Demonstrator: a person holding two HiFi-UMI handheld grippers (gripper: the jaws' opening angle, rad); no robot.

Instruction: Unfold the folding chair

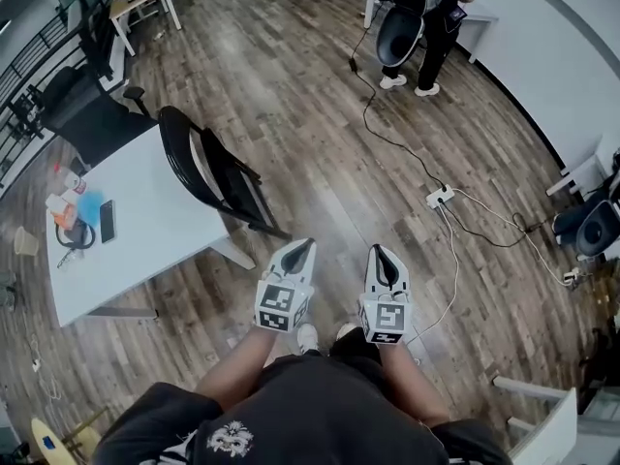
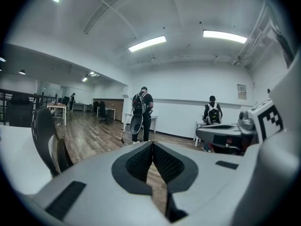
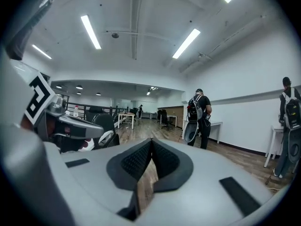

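Observation:
The black folding chair stands folded flat, leaning against the white table's right edge; in the left gripper view the folding chair shows at the left. My left gripper is shut and empty, a short way to the chair's lower right, apart from it. My right gripper is shut too, with nothing held, further right over the wooden floor. In the gripper views the left gripper and the right gripper have their pads pressed tip to tip.
On the table lie a phone, a blue cloth and small items. A black office chair stands behind it. A cable and power strip cross the floor at the right. A person with a backpack stands far ahead.

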